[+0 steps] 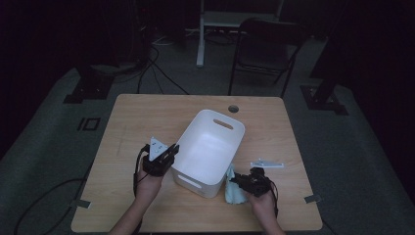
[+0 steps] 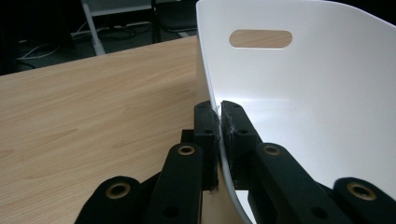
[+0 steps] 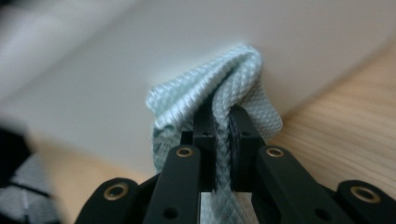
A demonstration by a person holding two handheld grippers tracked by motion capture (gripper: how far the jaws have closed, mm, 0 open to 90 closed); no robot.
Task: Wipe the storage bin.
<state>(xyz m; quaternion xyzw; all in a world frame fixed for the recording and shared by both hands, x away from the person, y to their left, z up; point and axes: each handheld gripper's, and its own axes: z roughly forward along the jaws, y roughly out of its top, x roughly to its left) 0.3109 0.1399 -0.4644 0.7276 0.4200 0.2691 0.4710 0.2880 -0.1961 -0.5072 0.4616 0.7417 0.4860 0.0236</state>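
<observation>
Pinching thin bin wall [image 2: 299,93] with left gripper [image 2: 219,122], jaws closed on rim – may slip, bin tips. Right gripper [image 3: 221,122] clamped on pale cloth [image 3: 219,79], pressed against bin side – could drag, push bin.

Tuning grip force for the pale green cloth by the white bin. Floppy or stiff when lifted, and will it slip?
Probably floppy: the cloth bunches into soft folds where the right claw pinches it. Likely light, since a pinch on one fold gathers it. Slip looks unlikely; its diamond weave seems grippy, though loose ends may drag against the white bin.
</observation>
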